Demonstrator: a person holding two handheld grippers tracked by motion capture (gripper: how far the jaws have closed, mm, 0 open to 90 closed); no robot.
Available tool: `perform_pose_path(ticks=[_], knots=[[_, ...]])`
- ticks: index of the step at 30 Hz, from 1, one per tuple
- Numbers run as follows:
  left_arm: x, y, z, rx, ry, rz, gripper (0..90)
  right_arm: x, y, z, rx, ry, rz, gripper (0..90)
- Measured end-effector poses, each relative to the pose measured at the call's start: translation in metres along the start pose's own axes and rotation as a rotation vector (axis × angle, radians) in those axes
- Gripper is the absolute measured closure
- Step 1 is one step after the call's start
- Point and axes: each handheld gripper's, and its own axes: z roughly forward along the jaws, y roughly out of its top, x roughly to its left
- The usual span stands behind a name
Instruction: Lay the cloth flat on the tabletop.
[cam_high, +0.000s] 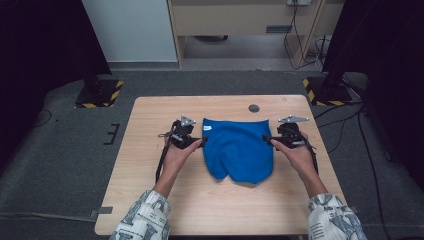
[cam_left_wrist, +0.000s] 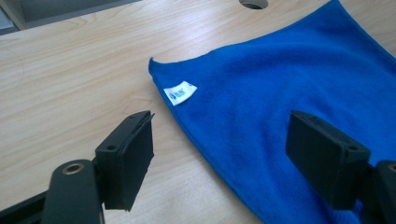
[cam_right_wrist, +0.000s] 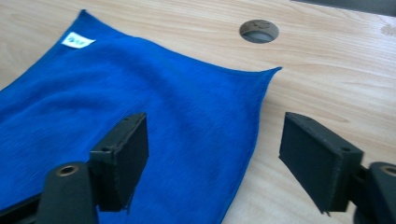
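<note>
Now the blue cloth (cam_high: 238, 150) lies folded on the middle of the wooden tabletop (cam_high: 150, 150), while the left tool (cam_high: 201, 142) and the right tool (cam_high: 266, 139) stand spread and empty at its two edges, so probably another fold remains.

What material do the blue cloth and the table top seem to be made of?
The blue cloth looks like soft microfibre or terry: matte, with a fine napped pile and a stitched hem bearing a small white label. The table looks like pale wood or wood-look laminate: smooth, with grain lines.
</note>
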Motion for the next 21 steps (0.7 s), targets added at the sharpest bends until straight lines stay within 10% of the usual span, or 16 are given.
perform_pose_path(ticks=[21], knots=[[-0.029,-0.053,-0.035,-0.002,-0.036,0.051,19.8,0.032,-0.057,-0.046,-0.025,0.090,-0.035,58.4]])
